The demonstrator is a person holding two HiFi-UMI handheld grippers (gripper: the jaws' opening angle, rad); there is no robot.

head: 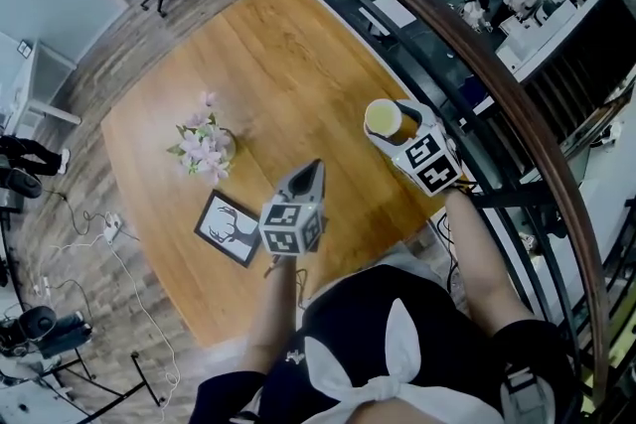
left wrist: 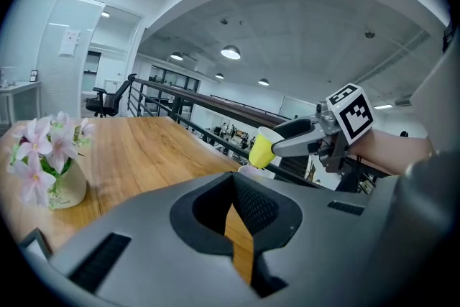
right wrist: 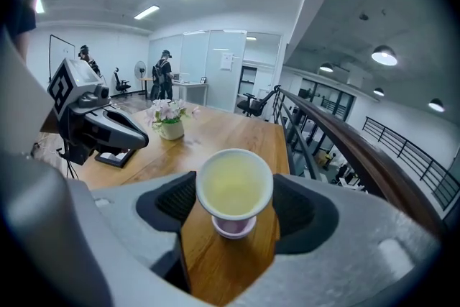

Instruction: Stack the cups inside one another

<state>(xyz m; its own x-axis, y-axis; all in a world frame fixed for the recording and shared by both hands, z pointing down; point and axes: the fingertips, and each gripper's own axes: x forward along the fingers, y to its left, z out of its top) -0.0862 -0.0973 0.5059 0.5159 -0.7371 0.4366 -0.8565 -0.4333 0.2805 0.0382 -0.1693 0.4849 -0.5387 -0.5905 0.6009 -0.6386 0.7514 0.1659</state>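
My right gripper (head: 384, 124) is shut on a yellow cup (head: 383, 117), gripping it at the sides near the table's right edge. In the right gripper view the yellow cup (right wrist: 234, 187) sits between the two pads, mouth toward the camera. Just below it a pink cup (right wrist: 233, 226) stands on the wood. The left gripper view shows the right gripper (left wrist: 272, 141) carrying the yellow cup (left wrist: 261, 149), tilted, above the pink cup (left wrist: 251, 170). My left gripper (head: 316, 168) hovers over the table's near part, its tips together and nothing between them.
A small vase of pink flowers (head: 204, 146) stands left of centre on the wooden table (head: 278, 45). A dark picture frame (head: 229, 226) lies near the front edge. A railing (head: 517, 104) runs right beside the table's right edge, with a drop beyond it.
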